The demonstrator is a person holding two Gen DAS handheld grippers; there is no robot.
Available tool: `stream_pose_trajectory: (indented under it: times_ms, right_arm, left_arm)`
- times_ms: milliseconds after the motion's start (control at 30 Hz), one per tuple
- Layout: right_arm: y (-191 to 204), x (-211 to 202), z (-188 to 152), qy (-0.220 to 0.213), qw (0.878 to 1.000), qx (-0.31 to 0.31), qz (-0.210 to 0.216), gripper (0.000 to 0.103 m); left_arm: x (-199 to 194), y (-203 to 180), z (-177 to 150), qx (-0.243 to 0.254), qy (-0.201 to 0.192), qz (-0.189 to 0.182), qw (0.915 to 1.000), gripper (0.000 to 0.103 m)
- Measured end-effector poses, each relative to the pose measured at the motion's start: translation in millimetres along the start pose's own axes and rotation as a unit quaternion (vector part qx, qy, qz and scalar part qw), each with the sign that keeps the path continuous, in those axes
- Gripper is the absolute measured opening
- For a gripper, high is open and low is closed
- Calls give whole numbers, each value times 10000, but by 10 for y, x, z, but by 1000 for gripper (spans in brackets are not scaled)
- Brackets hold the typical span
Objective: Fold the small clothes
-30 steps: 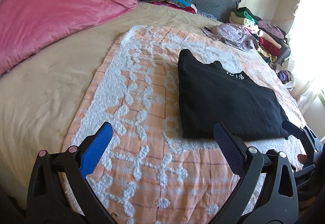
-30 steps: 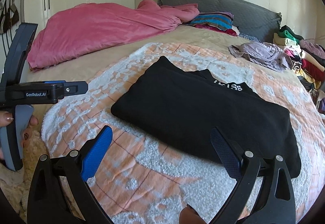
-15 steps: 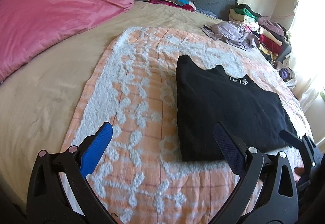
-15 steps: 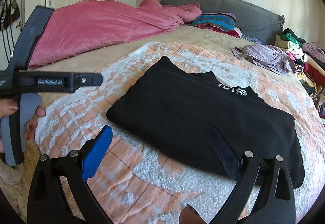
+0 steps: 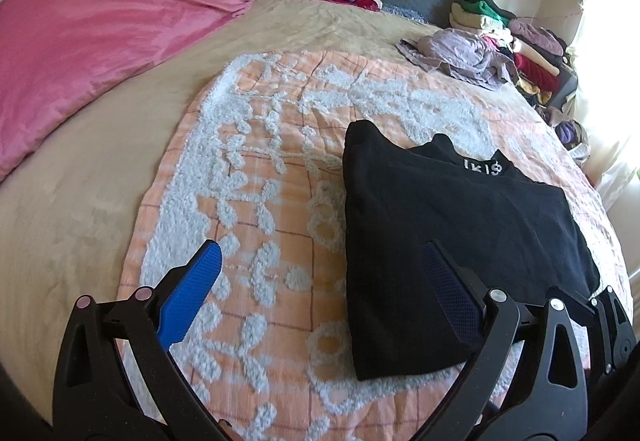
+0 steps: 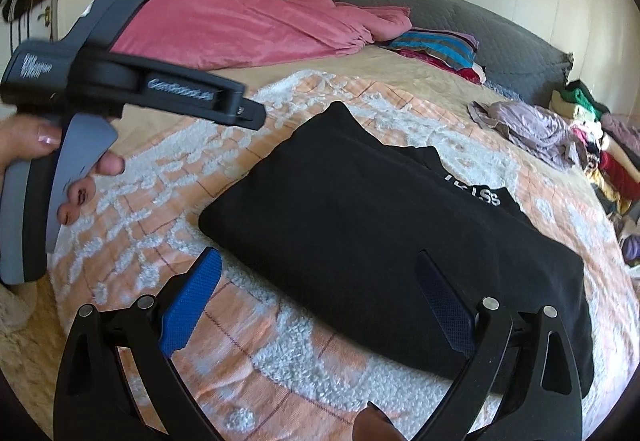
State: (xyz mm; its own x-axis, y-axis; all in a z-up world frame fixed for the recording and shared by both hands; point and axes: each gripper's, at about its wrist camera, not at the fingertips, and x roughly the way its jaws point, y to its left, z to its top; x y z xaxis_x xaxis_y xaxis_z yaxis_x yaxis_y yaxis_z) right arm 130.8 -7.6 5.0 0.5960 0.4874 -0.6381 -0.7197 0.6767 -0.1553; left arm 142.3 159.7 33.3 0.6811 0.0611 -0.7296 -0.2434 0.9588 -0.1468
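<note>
Your left tongs (image 5: 320, 277) and right tongs (image 6: 320, 281) both stand spread apart, holding nothing. The folded black garment (image 6: 380, 241) lies flat on the orange-and-white blanket (image 5: 256, 209), toward the bed's (image 5: 72, 201) right edge, beneath your right tongs.

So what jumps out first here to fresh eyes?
The black top, folded into a neat rectangle on the orange-and-white blanket, right ahead of both open grippers. Next, the pink duvet heaped on the bed's far left, and the clothes pile at far right.
</note>
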Motion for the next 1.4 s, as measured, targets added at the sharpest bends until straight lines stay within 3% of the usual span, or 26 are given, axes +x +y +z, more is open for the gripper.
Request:
stream_pose_trajectory:
  times_ms: [933, 1400]
  right_arm:
    - [207, 552, -70, 470, 9934, -849, -611, 96]
    - [281, 811, 72, 282, 9881, -1163, -963, 97]
  left_arm:
    - [555, -31, 262, 149, 392, 176, 9990, 93]
    - [665, 24, 271, -16, 484, 126, 9987, 93]
